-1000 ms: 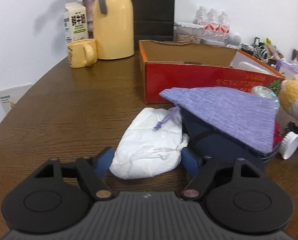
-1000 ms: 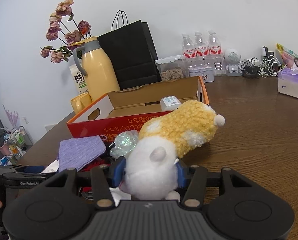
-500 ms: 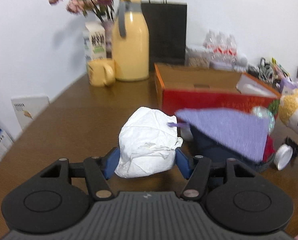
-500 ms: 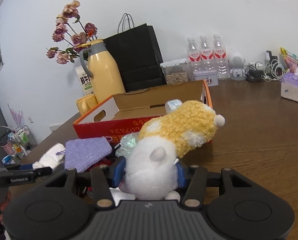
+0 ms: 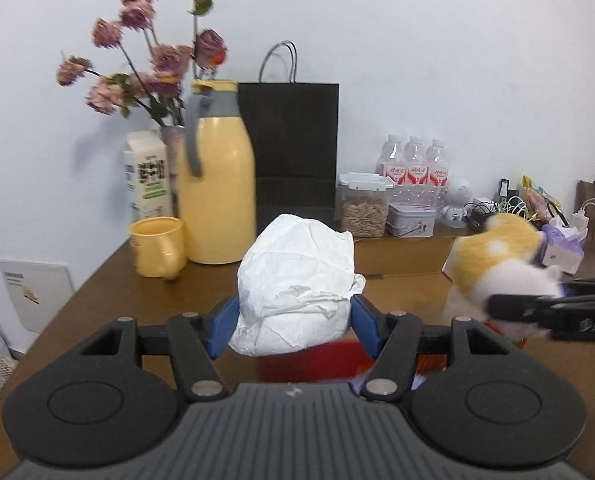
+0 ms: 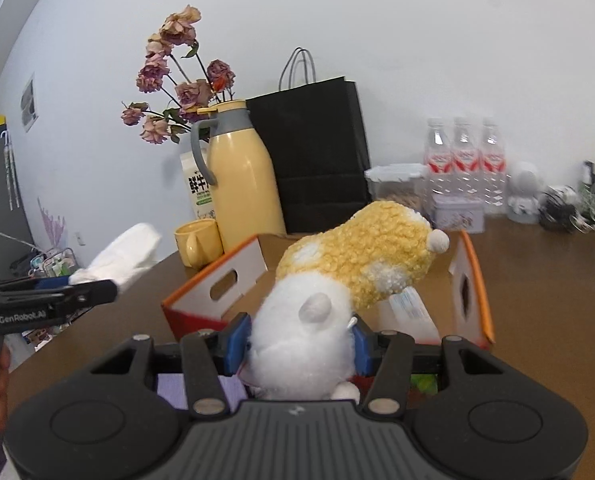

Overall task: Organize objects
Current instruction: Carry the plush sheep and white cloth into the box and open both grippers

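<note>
Between the blue pads of the left gripper [image 5: 293, 320] sits the white crumpled bundle [image 5: 295, 286], clamped at its lower end and held above the table [image 5: 97, 300], its long axis rising up and away. The right gripper [image 6: 299, 346] is closed on the plush toy [image 6: 337, 280] by its white end; the yellow body stretches forward and right over the cardboard box [image 6: 217, 280]
</note>
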The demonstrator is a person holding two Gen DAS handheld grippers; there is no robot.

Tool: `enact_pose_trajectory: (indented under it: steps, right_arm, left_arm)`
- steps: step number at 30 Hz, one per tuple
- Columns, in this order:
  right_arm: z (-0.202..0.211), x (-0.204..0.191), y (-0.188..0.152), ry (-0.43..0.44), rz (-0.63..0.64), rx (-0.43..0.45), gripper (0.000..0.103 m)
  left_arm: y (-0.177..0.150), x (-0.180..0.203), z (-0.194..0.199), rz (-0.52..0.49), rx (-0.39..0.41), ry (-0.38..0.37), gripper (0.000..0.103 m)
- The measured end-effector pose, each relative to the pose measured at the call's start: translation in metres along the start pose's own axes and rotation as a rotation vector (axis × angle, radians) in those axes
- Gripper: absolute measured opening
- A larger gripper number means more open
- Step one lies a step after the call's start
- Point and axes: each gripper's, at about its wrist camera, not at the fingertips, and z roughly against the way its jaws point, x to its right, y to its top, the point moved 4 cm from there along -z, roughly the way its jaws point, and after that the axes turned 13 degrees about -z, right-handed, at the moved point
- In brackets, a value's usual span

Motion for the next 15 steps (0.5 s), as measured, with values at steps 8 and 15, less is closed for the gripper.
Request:
enact_pose_trajectory:
  steps: [8, 15]
  right_arm:
    - [-0.085, 0.007, 0.025, -0.021, -0.015, -0.094, 0.05]
    - [-0.125, 0.027, 0.017, -0.094, -0.036, -0.162, 0.049]
  left_arm:
    - [0.019, 0.015, -0.088, 0.061, -0.103, -0.013, 0.062]
    - [0.007, 0.025, -0.132, 0.063, -0.181, -0.018, 0.062]
